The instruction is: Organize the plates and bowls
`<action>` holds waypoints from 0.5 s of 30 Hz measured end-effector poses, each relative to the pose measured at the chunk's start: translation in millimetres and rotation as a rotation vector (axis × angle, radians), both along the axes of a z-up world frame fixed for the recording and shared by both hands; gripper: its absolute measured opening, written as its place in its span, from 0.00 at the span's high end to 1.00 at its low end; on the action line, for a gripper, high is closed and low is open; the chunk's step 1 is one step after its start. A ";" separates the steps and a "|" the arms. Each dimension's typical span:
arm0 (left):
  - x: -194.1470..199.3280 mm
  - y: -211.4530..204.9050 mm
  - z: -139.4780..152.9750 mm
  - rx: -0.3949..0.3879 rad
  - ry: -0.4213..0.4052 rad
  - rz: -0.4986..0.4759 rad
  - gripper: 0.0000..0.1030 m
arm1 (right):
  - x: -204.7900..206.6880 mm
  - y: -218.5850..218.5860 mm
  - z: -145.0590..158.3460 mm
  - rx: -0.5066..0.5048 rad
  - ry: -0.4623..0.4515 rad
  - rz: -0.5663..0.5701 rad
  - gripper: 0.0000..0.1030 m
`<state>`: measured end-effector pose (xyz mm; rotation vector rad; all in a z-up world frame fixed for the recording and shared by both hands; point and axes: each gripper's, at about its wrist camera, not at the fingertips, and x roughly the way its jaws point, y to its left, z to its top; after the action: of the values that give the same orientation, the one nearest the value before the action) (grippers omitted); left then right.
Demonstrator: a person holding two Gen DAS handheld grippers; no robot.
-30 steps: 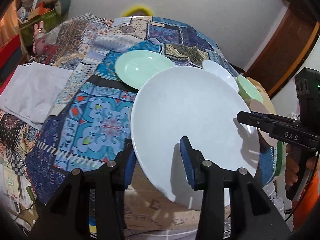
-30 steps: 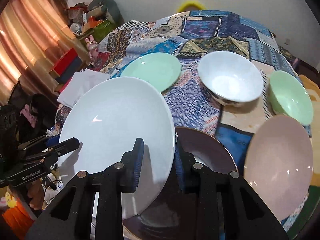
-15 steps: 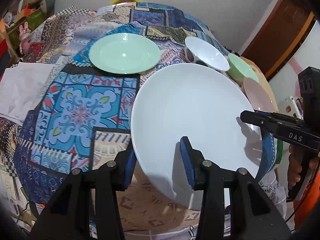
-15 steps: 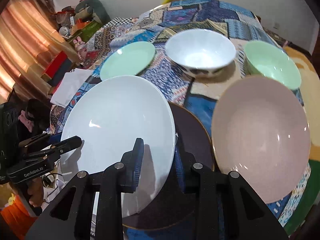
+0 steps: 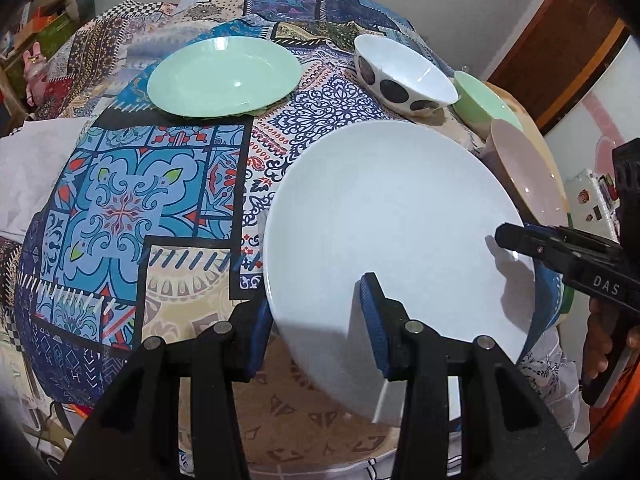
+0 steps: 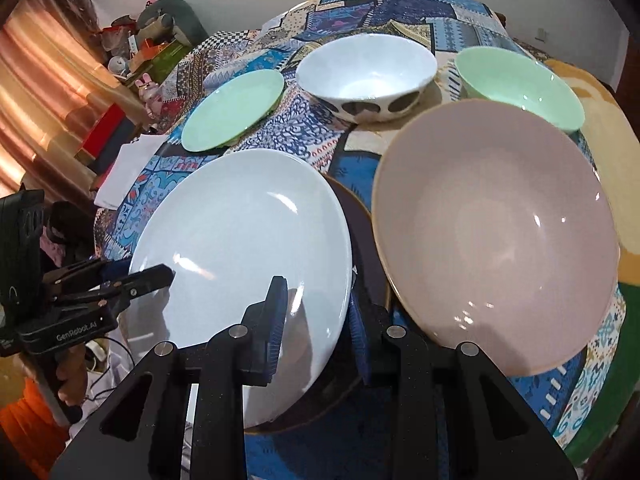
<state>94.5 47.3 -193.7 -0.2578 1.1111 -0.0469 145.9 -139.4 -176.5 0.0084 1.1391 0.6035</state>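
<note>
While both the left gripper (image 5: 318,320) and right gripper (image 6: 316,320) clamp the white plate (image 5: 392,240) by its rim, nothing looks stacked; the green plate (image 5: 224,76) and bowls lie apart.

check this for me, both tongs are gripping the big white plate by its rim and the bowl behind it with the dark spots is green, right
Not quite. The round bowl with dark spots is white, as the right wrist view shows; the plain green bowl sits beside it. The rest holds: the left tongs and right tongs both grip the large round white plate by its rim.
</note>
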 end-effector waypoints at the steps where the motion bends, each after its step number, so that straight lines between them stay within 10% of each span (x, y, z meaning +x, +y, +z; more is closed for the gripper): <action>1: 0.6 -0.7 -0.5 0.003 0.001 0.000 0.59 | -0.3 -1.8 -1.4 0.004 0.005 -0.003 0.73; 15: 15.4 -7.7 -6.4 0.012 0.015 -0.008 0.59 | -7.4 -17.9 1.0 0.036 -0.001 -0.027 0.73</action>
<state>109.9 39.6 -200.1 -0.2428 1.1276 -0.0455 138.4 -157.2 -175.5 0.0543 1.1255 0.6002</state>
